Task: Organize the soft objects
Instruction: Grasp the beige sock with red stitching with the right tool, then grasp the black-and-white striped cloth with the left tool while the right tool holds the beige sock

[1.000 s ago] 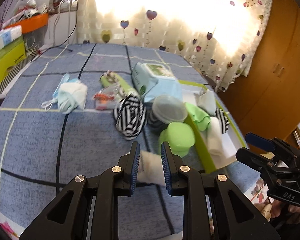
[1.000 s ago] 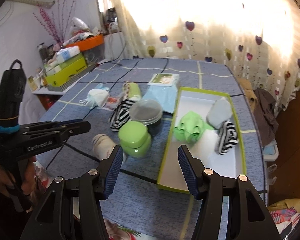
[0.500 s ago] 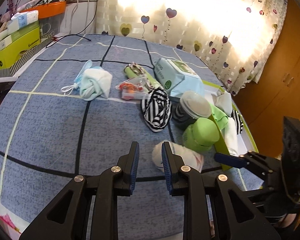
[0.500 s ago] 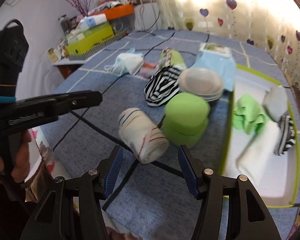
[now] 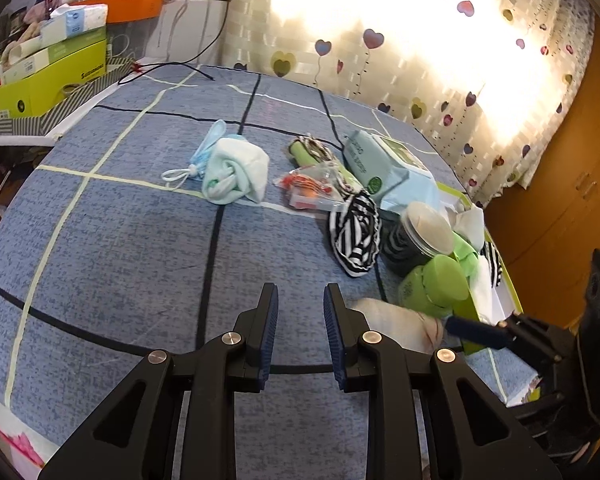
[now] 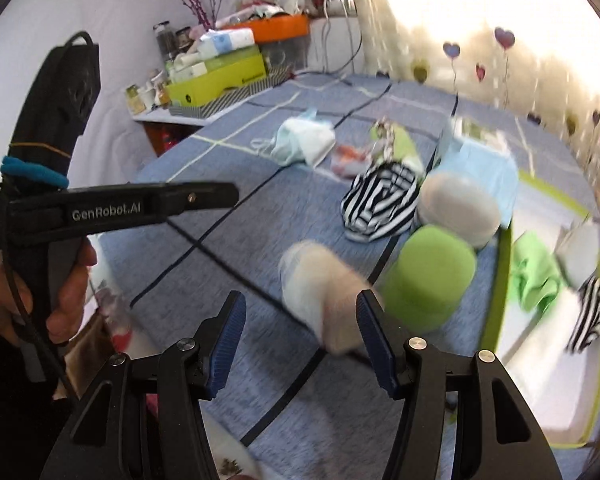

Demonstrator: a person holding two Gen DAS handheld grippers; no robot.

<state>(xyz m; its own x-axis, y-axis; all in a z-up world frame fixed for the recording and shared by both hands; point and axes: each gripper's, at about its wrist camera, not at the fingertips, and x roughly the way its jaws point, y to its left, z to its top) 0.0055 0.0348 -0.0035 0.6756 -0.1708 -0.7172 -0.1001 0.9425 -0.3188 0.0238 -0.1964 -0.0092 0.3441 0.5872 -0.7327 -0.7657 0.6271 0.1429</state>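
A rolled cream sock [image 6: 324, 292] lies on the blue checked cloth [image 5: 140, 248], beside a green jar [image 6: 432, 276]. My right gripper [image 6: 300, 340] is open, jaws wide, with the sock just ahead between them. The sock also shows in the left wrist view [image 5: 392, 320], right of my left gripper [image 5: 300, 320], which is narrowly open and empty. A striped black-and-white sock [image 5: 356, 232] and a mint rolled cloth [image 5: 236, 176] lie farther back. The green-rimmed white tray [image 6: 504, 280] holds a green cloth [image 6: 536, 272] and a striped sock [image 6: 588, 316].
A lidded dark jar [image 5: 416, 236], a wipes pack [image 5: 384, 168], a face mask [image 5: 208, 148] and a plastic packet [image 5: 312, 192] crowd the middle. Boxes [image 5: 52, 76] stand on a side shelf at the left. The cloth's near edge drops off below.
My left gripper has let go of the cream sock and moved back and left. My right gripper has swung left and closed in on the sock, which now lies between its open jaws.
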